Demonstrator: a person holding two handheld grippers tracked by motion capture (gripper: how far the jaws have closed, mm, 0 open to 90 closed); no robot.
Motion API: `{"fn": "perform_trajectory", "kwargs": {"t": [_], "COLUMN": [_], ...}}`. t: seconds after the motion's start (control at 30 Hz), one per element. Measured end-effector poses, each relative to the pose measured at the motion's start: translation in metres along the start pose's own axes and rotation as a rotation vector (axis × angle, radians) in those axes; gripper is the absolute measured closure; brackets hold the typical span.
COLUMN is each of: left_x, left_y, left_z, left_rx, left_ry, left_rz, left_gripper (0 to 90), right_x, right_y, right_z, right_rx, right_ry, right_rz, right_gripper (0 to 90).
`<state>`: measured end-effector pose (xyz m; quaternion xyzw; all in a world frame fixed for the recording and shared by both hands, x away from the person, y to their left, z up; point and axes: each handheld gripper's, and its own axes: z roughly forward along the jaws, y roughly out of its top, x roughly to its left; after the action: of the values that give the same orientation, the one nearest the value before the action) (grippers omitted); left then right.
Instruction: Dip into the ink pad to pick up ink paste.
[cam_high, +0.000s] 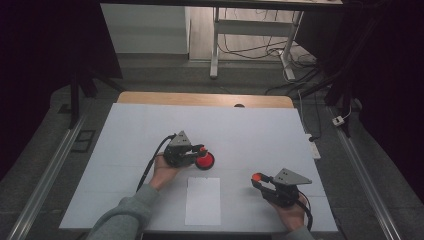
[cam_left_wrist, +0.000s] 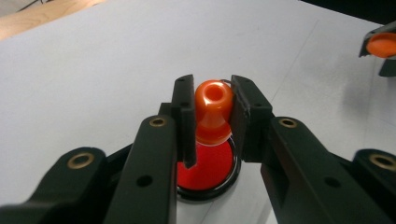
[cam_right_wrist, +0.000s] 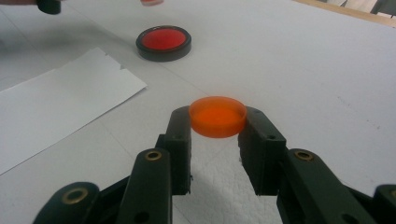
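Orange knob: glossy, bulb-shaped, small round hole in its top, flaring to a wider foot. It sits clamped between the two pads of the left claw, held above a round black-rimmed dish with a red inside; whether the foot touches the dish cannot be told. In the high view that dish lies on the white tabletop, just beyond the sheet of white paper.

Orange disc: flat, translucent, shallow like a cap. The right claw has closed on its edges and carries it clear of the tabletop.

Left hand: reaches in from the lower left, grey sleeve, claw pointing right over the dish. Right hand: near the lower right edge, claw pointing left, well apart from the other.
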<state>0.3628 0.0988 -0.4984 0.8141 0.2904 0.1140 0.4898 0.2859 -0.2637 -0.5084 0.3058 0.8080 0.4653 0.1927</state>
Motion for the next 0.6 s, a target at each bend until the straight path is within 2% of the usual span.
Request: {"fn": "perform_trajectory", "kwargs": {"t": [0.17,0.3,0.43,0.6], "left_x": [-0.001,-0.004,-0.009,-0.011], "left_y": [0.000,-0.002,-0.005,-0.008], "left_z": [-0.013,-0.022,-0.026,-0.028], "left_rx": [0.010,0.028,0.044,0.045], "left_ry": [-0.017,-0.020,-0.038,-0.057], "left_rz": [-0.004,0.013,0.022,0.009], "left_gripper": [72.2,72.2,72.2,72.2], "right_x": [-0.001,-0.002,-0.003,-0.004], "right_y": [-0.001,-0.001,-0.002,-0.002], "right_z": [0.001,0.002,0.002,0.003], "right_rx": [0.005,0.004,0.011,0.013], "right_ry": [-0.002,-0.002,-0.008,-0.010], "right_rz": [0.001,0.003,0.005,0.005], "right_gripper": [64.6,64.6,64.6,64.6]}}
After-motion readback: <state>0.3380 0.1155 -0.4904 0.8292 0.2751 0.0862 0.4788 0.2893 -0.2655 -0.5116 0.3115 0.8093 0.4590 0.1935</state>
